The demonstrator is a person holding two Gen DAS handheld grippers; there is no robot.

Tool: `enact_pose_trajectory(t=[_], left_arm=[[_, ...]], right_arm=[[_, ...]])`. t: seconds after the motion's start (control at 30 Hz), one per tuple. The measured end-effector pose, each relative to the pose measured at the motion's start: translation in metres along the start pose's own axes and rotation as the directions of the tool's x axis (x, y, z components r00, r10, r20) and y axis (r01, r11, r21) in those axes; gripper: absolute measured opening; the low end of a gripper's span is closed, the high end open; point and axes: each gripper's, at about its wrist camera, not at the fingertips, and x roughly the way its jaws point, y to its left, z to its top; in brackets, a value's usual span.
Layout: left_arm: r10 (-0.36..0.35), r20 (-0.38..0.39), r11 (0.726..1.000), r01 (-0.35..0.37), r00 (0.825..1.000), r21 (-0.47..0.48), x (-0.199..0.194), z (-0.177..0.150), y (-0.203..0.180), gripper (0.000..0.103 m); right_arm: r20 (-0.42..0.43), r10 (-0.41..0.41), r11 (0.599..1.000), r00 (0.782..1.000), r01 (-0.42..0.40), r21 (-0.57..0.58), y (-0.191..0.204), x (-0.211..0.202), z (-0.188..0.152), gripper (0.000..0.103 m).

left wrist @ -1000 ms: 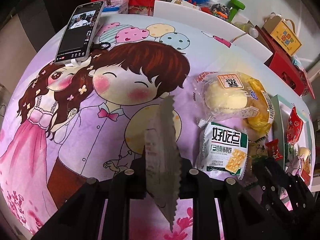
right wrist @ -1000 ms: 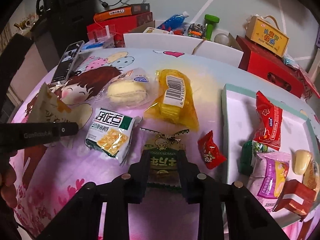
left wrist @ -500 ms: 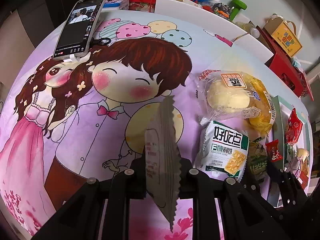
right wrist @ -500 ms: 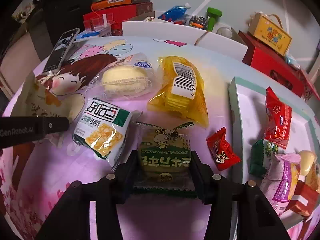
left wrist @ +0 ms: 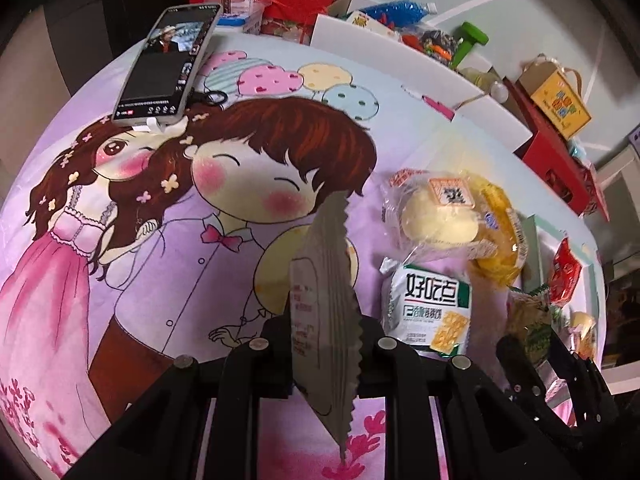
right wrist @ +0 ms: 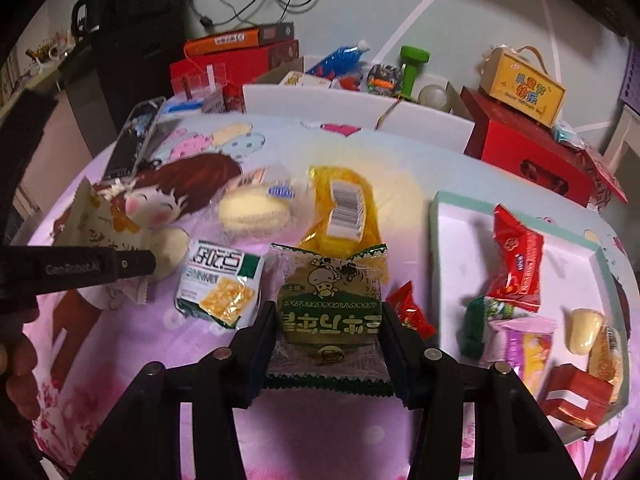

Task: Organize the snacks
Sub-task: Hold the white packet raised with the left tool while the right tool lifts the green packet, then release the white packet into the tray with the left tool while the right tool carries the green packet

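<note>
The right gripper [right wrist: 328, 332] has lifted its green cookie pack [right wrist: 330, 304] off the pink cloth [right wrist: 120, 360], squeezed tight, with the red candy [right wrist: 410, 310] and tray [right wrist: 452, 240] just right, while the left gripper [left wrist: 324, 356] pinches a thin tan packet [left wrist: 326, 320].

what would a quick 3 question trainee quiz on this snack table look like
1. True or false: the left hand-held gripper is empty.
2. The right hand-held gripper grips which packet? A) green mushroom packet B) small red candy C) yellow bag
3. Fill in: the red packet lies in the white ____.

Key: 1 false, it pinches a beige packet; 2 A; 3 tray.
</note>
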Motion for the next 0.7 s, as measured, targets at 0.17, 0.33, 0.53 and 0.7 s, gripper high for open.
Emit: enact_pose_trajectory(t=[0.17, 0.33, 0.53, 0.7], left_arm=[[0.009, 0.04, 1.0, -0.01, 0.999, 0.026, -0.015, 0.001, -0.007, 0.02], [0.003, 0.074, 0.998, -0.008, 0.997, 0.062, -0.028, 0.003, -0.019, 0.02], [-0.01, 0.101, 0.993, -0.002, 0.995, 0.117, -0.037, 0.005, -0.043, 0.02], [-0.028, 0.106, 0.986, 0.01, 0.994, 0.167, -0.039, 0.002, -0.065, 0.02]], right_arm=[[0.039, 0.013, 1.0, 0.999, -0.014, 0.021, -0.008, -0.017, 0.008, 0.053], [0.049, -0.004, 0.998, 0.999, 0.001, 0.057, -0.023, -0.027, 0.012, 0.053], [0.045, -0.032, 0.994, 0.998, 0.027, 0.103, -0.047, -0.037, 0.014, 0.053], [0.029, -0.055, 0.987, 0.998, 0.05, 0.152, -0.075, -0.042, 0.016, 0.053]])
